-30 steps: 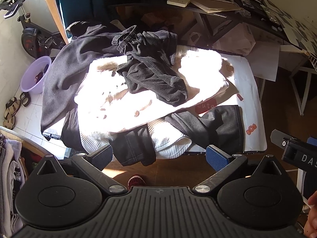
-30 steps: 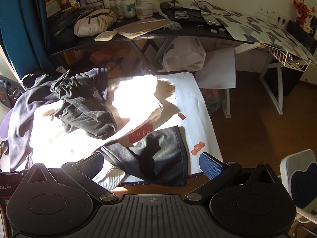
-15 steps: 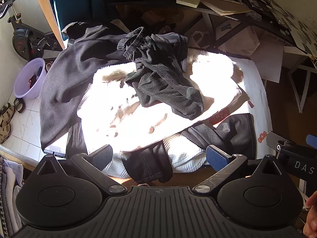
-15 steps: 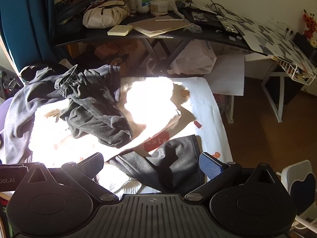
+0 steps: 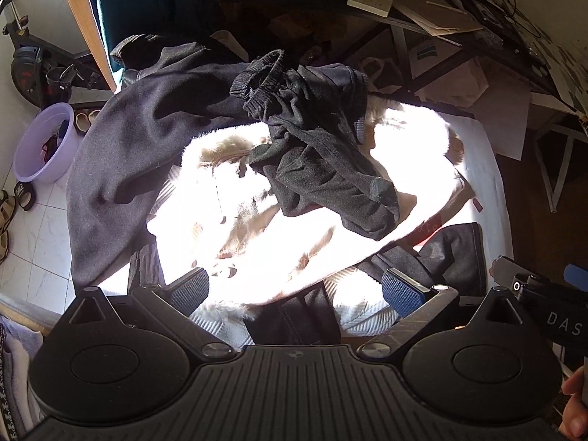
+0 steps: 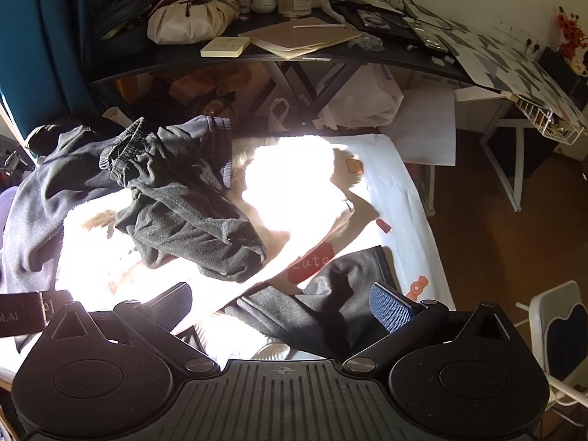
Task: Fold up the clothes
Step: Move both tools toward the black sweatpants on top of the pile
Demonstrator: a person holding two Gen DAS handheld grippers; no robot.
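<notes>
Hovering at the table's near edge, we hold the left gripper (image 5: 296, 288) and right gripper (image 6: 281, 303) spread wide and empty, so folding has not begun. Beyond them the clothes lie heaped: a white fleece (image 5: 257, 228) with crumpled black trousers (image 5: 323, 169) on top. Next, we judge, comes pinching the trousers' waistband (image 6: 123, 143) and lifting them clear.

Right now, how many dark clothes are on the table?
3, maybe more hidden: crumpled pants on top of the white fluffy garment, a big dark garment draped at the left, and another dark piece at the near edge.
</notes>
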